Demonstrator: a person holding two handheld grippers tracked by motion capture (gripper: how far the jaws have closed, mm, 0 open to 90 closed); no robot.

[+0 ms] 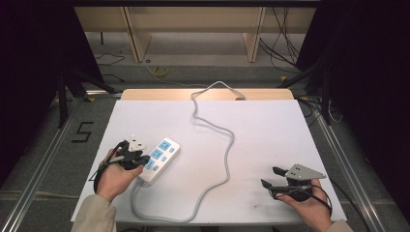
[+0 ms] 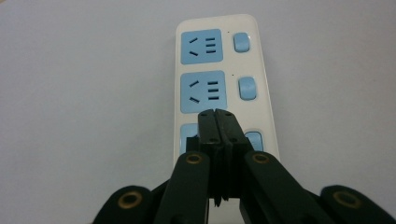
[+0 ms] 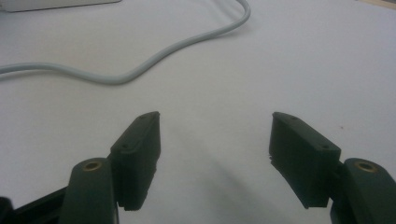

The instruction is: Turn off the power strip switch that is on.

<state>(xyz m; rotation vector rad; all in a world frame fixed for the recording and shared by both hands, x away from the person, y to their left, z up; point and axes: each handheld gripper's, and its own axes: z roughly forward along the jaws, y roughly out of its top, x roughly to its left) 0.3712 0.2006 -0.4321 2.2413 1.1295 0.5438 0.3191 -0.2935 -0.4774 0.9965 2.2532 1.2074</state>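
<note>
Right now the left gripper (image 2: 217, 114), jaws pressed together on nothing, hovers over the near end of the white plastic power strip with blue sockets (image 2: 219, 60); the right gripper (image 3: 215, 126) gapes wide, empty, its grey cable (image 3: 140, 70) lying beyond.

power strip (image 2: 223, 84): showing a cream-white body, with light blue socket faces and light blue switches
cable (image 1: 227, 150): trailing pale grey across the table
table (image 1: 270, 135): lying white, with a tan wood edge at the far side
left gripper (image 2: 218, 114): showing black jaws with brass-coloured rivets
right gripper (image 3: 215, 140): showing black jaws, a grey plate on top
</note>
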